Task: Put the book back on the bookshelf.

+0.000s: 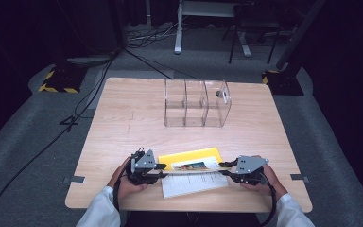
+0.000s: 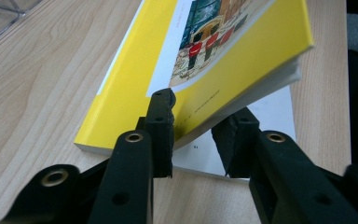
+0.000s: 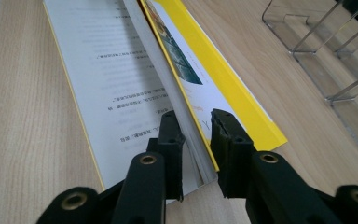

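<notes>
A yellow book (image 1: 191, 165) lies open near the table's front edge, its front cover and a block of pages lifted off the printed white page (image 1: 194, 183) below. My left gripper (image 1: 163, 170) holds the lifted part at its left end. In the left gripper view one jaw presses on the yellow cover (image 2: 242, 60) and the other sits under the pages, with the gripper (image 2: 198, 114) shut on them. My right gripper (image 1: 224, 168) holds the right end. Its jaws stand on either side of the page block (image 3: 189, 135), the gripper (image 3: 196, 119) shut on it.
A clear plastic organizer (image 1: 196, 104) with three compartments stands at the middle back of the wooden table (image 1: 123, 118); its base also appears as the clear dividers (image 3: 326, 60). Cables run over the grey floor (image 1: 38, 142) to the left.
</notes>
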The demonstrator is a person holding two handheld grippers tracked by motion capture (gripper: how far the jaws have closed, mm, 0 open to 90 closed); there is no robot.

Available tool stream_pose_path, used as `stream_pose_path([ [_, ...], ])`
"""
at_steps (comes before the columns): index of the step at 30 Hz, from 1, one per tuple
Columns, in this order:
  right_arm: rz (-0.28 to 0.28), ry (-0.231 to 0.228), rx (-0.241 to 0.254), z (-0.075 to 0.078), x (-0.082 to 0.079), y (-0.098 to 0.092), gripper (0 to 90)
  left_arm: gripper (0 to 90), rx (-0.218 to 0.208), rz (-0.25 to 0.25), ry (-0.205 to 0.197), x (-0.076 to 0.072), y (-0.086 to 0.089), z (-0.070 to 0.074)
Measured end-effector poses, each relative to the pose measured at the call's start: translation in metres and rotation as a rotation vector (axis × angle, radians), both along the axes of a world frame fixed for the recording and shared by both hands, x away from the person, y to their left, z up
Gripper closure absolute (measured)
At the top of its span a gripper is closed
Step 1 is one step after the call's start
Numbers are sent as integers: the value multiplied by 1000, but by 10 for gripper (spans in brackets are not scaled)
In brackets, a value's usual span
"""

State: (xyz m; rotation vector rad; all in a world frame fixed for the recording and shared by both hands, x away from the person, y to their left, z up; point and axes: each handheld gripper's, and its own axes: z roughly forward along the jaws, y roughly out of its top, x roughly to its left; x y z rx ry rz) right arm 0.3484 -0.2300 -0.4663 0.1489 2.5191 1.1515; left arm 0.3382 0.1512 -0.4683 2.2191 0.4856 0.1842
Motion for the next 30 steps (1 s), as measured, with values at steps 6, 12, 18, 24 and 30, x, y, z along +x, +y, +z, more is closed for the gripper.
stream_pose_path([
  [6,11,-25,-8,5,-4,4,782,506,-15,61,-17,-10,-4,16],
  [12,28,-44,-30,8,-10,14,793,412,28,99,-67,-25,-26,28],
  [18,24,-37,-35,10,-13,23,797,335,94,147,-100,-32,-55,29],
  [24,37,-34,-56,10,-17,35,793,304,152,176,-114,-35,-84,27],
  [30,45,-28,-64,12,-21,46,792,325,234,176,-125,-34,-102,17],
])
